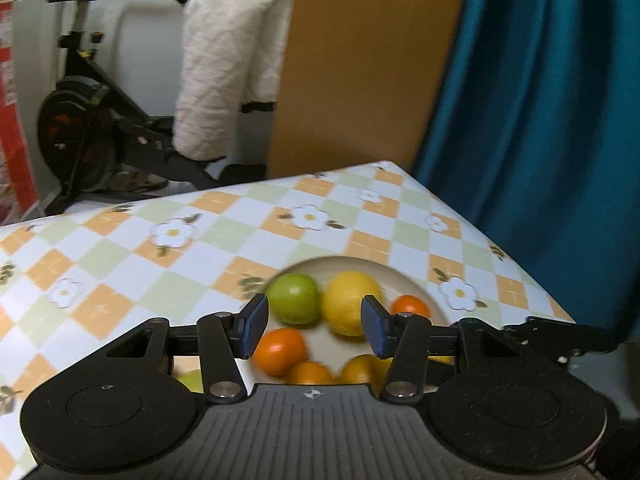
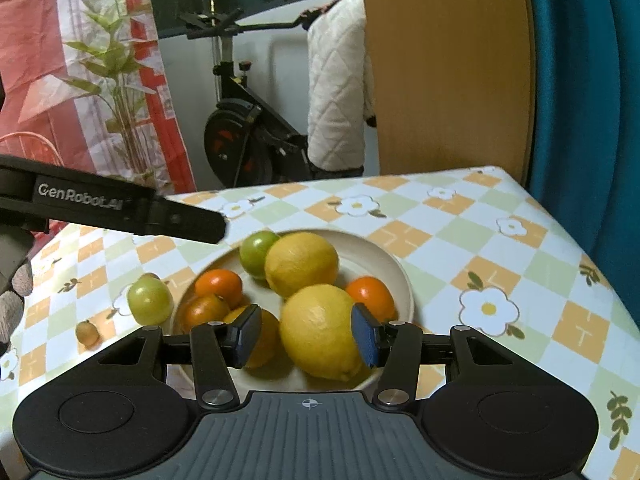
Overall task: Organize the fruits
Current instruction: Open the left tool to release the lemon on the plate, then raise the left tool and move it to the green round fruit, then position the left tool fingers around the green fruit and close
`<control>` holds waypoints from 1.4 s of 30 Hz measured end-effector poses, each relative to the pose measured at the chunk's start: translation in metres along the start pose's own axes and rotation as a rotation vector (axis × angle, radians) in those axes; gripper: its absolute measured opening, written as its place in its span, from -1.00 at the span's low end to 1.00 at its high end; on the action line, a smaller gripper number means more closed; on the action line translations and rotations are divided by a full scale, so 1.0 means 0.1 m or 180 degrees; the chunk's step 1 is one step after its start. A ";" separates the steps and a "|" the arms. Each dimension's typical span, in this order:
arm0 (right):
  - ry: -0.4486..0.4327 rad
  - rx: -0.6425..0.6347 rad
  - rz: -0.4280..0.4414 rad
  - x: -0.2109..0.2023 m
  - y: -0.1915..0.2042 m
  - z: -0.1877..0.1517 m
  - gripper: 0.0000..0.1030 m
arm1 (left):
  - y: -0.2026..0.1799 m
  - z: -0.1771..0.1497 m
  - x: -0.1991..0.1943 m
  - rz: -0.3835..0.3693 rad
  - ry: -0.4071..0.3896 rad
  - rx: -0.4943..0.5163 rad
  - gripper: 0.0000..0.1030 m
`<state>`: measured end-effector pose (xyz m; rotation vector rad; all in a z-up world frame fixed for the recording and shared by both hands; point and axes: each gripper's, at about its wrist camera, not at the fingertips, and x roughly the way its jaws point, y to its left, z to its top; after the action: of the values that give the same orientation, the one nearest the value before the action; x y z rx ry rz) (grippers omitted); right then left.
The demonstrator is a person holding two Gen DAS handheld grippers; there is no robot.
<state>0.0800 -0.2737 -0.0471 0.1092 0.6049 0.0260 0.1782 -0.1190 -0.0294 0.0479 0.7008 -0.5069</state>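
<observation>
A cream plate (image 2: 394,268) on the checked tablecloth holds two lemons (image 2: 302,262) (image 2: 320,330), a green apple (image 2: 256,252) and several small oranges (image 2: 218,286). A second green apple (image 2: 149,300) and a small brown fruit (image 2: 87,333) lie on the cloth left of the plate. My right gripper (image 2: 306,334) is open, its pads on either side of the near lemon, not closed on it. My left gripper (image 1: 314,326) is open and empty above the plate (image 1: 404,282), over a green apple (image 1: 294,298), a lemon (image 1: 350,302) and oranges (image 1: 280,350).
The left gripper's body (image 2: 120,212) reaches in from the left in the right wrist view. The table's far edge (image 1: 240,186) and right corner are close behind the plate. An exercise bike (image 2: 240,136), a wooden board (image 2: 444,68) and a teal curtain (image 1: 540,120) stand beyond.
</observation>
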 end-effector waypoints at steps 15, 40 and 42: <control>0.0061 -0.0326 0.0377 0.12 0.59 0.11 -0.11 | 0.87 -0.23 -0.49 0.0448 -0.0044 -0.0293 0.04; 0.0383 -0.1121 0.0712 0.80 1.40 0.20 -0.11 | 1.05 -0.43 -0.29 0.0155 0.0037 -0.0619 0.04; 0.0413 -0.1129 0.0709 0.86 1.42 0.20 -0.11 | 1.03 -0.43 -0.25 0.0110 0.0052 -0.0636 0.04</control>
<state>0.1629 -0.1298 -0.0638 -0.1711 0.7066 0.3569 0.1838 -0.0085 -0.0594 -0.1231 0.7625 -0.4019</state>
